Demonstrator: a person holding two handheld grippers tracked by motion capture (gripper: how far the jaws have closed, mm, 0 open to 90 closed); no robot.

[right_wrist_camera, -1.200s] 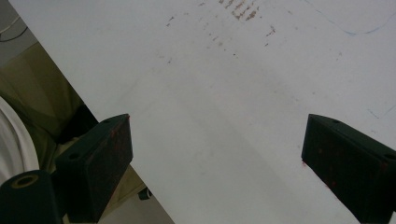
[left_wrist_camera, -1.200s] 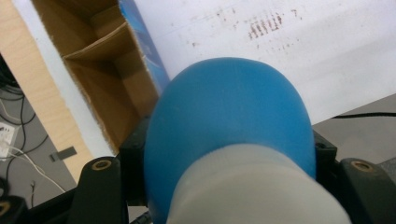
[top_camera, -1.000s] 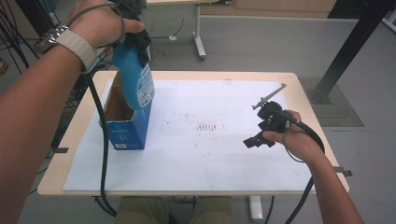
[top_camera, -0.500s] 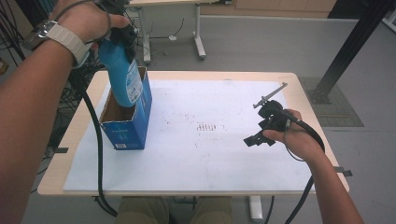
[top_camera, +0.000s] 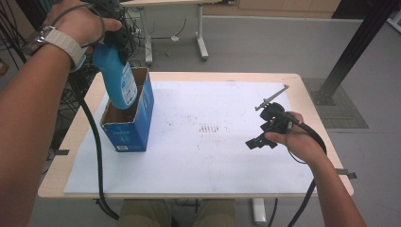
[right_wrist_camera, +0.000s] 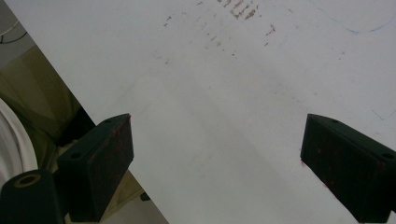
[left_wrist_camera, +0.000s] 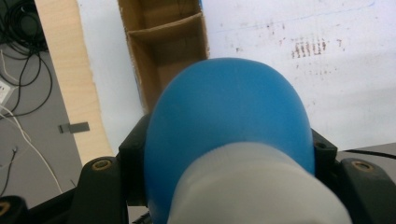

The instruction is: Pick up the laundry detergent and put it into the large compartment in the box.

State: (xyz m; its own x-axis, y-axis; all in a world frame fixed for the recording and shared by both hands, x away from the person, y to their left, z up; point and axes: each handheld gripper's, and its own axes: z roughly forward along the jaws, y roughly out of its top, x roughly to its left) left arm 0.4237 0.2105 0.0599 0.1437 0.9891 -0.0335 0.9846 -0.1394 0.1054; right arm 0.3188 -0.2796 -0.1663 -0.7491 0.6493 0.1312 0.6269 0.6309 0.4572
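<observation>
— Higher now, the blue bottle (top_camera: 116, 75) has risen from the cardboard box (top_camera: 130, 118); base possibly inside; left gripper (top_camera: 113, 21) clamps its neck.
— Removal looks nearly complete; right gripper (top_camera: 265, 137) hovers wide open, empty, over the table (top_camera: 189, 179).

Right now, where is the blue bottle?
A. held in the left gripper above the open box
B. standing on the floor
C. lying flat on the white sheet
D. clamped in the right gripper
A: the left gripper grips the blue bottle by its upper part, with its lower end over the open box.
</observation>
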